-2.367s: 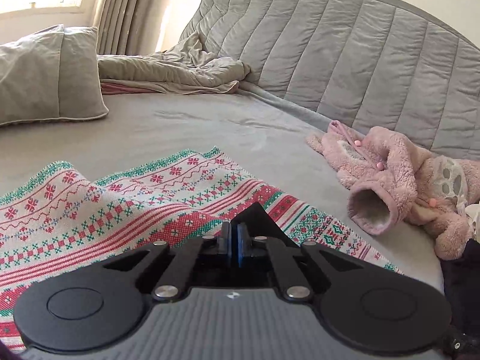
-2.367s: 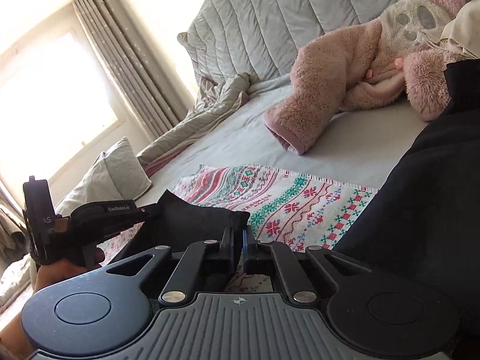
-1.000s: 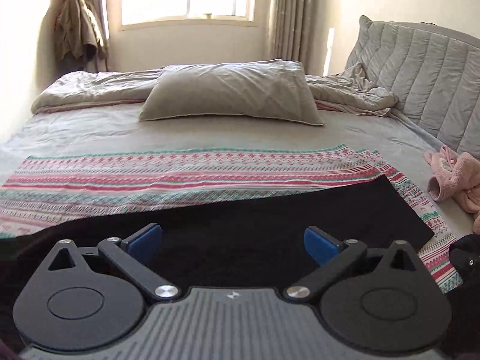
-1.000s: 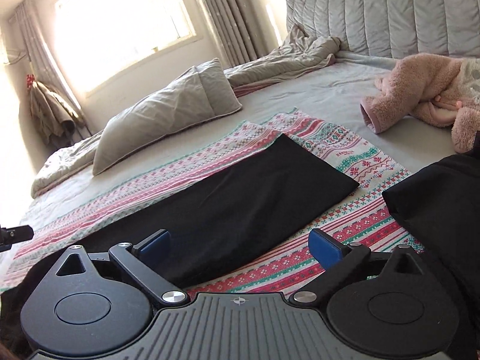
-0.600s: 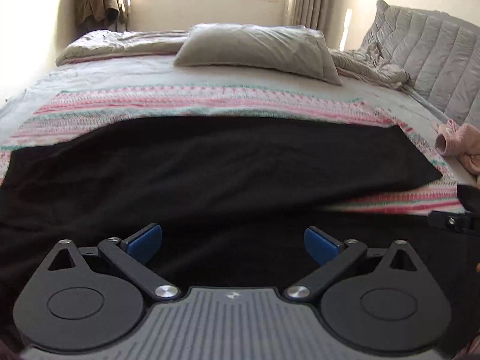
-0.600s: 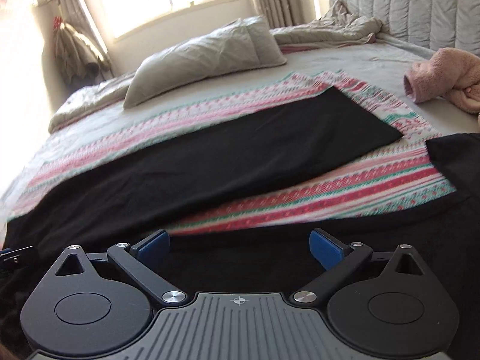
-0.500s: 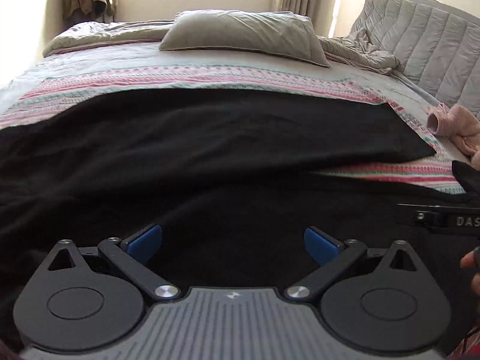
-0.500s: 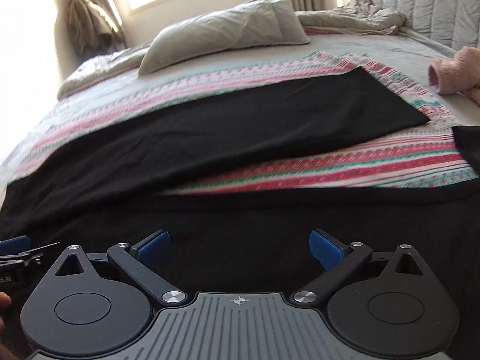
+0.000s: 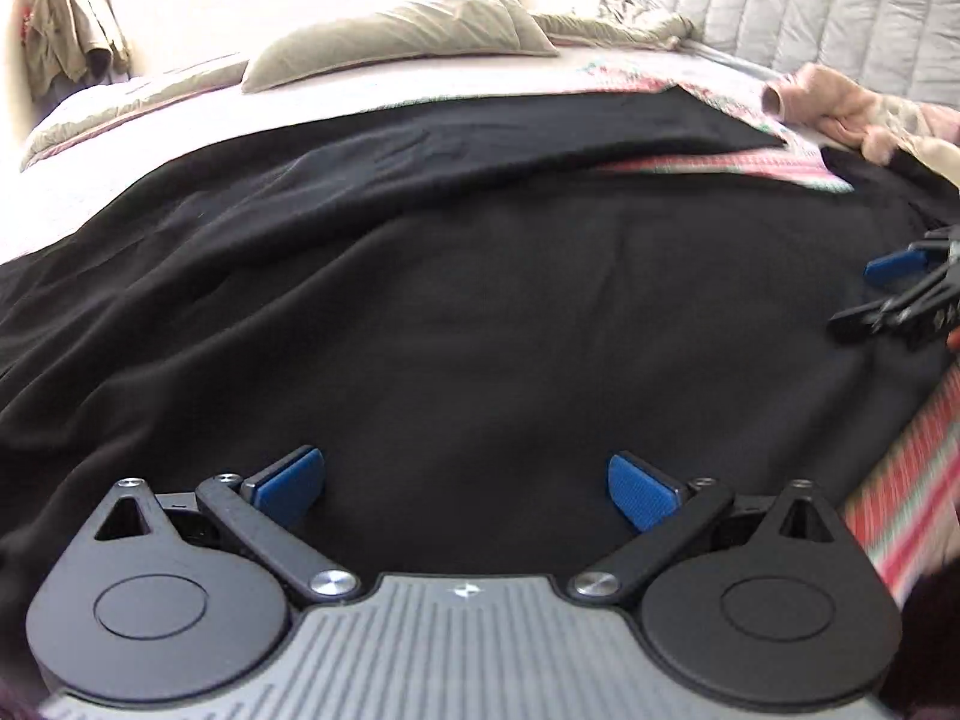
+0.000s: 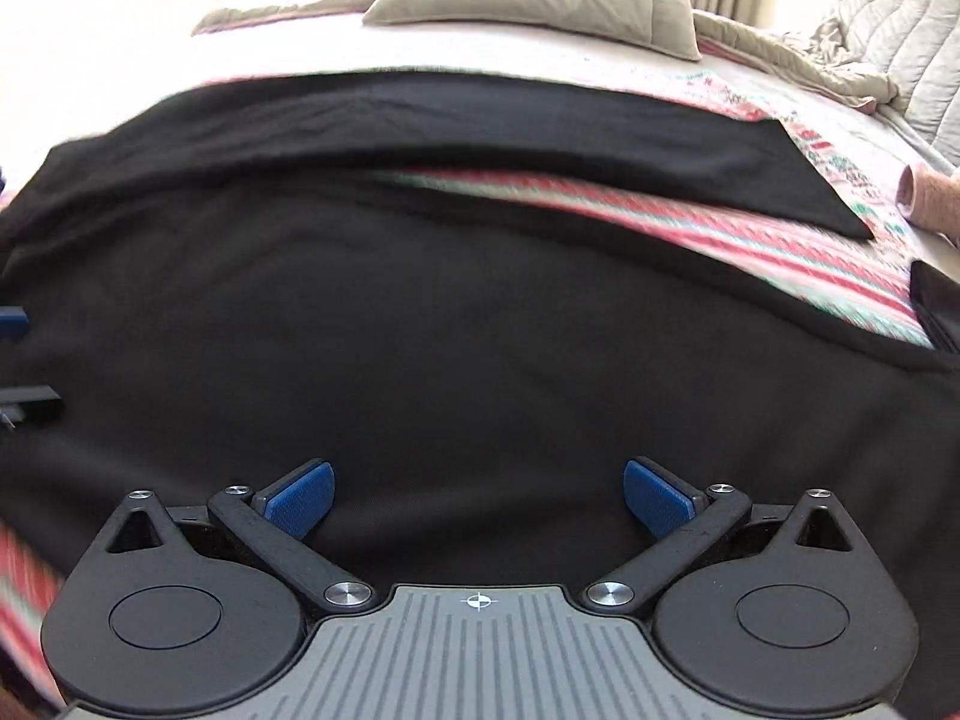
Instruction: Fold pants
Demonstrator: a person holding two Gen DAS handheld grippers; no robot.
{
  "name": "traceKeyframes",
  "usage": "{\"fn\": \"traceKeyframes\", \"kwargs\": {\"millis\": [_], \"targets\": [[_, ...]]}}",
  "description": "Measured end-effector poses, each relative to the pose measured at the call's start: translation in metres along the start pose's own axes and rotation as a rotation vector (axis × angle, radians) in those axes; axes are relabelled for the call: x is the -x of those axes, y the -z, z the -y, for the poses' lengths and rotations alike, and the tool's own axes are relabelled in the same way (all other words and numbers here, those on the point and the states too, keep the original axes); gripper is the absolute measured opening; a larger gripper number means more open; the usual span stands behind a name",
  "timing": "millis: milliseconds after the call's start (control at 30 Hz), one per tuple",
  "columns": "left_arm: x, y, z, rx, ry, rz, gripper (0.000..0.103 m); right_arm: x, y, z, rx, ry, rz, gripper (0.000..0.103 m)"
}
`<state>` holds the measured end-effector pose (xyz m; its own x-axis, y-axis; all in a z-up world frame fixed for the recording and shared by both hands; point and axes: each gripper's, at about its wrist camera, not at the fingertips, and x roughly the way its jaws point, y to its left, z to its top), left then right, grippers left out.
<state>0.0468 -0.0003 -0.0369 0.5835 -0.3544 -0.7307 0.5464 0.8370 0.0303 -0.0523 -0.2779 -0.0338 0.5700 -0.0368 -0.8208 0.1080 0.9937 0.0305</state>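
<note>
While the pants [image 9: 480, 300] lie spread across the blanket [image 10: 720, 222], both grippers, left [image 9: 467, 489] and right [image 10: 477, 495], hover just above them, fingers spread wide, gripping nothing.

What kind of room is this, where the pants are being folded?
Most likely a bedroom. The black pants lie spread on a bed over a striped patterned blanket, with a grey pillow beyond and a quilted headboard at one side.

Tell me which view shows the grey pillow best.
The right wrist view: the pillow lies there nearly whole, seams and far corner visible. The left wrist view shows the same pillow washed out by window glare.
</note>
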Motion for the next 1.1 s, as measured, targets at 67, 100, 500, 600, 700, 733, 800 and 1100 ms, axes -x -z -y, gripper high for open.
{"fn": "traceKeyframes", "kwargs": {"millis": [67,100,500,600,700,733,800,1100], "targets": [[0.012,0.012,-0.016,0.026,0.037,-0.043,0.103,0.011,0.012,0.013,-0.005,-0.009,-0.023,0.103],[0.017,0.017,-0.023,0.042,0.049,-0.060,0.103,0.017,0.018,0.020,-0.012,-0.015,-0.037,0.103],[0.074,0.051,-0.064,0.082,-0.008,-0.033,0.103,0.063,0.034,0.041,-0.077,0.043,-0.118,0.103],[0.067,0.049,-0.081,0.162,-0.044,-0.050,0.103,0.058,0.027,0.036,-0.091,0.002,-0.097,0.103],[0.052,0.052,-0.091,0.203,-0.076,-0.152,0.103,0.042,0.024,0.029,-0.090,0.004,-0.167,0.103],[0.055,0.054,-0.090,0.182,-0.079,-0.143,0.103,0.039,0.025,0.027,-0.083,0.009,-0.183,0.103],[0.063,0.059,-0.086,0.140,-0.070,-0.150,0.103,0.044,0.026,0.023,-0.055,0.011,-0.186,0.103],[0.093,0.032,-0.081,0.201,-0.077,-0.029,0.103,0.077,-0.006,0.000,-0.001,-0.002,-0.160,0.103]]}}
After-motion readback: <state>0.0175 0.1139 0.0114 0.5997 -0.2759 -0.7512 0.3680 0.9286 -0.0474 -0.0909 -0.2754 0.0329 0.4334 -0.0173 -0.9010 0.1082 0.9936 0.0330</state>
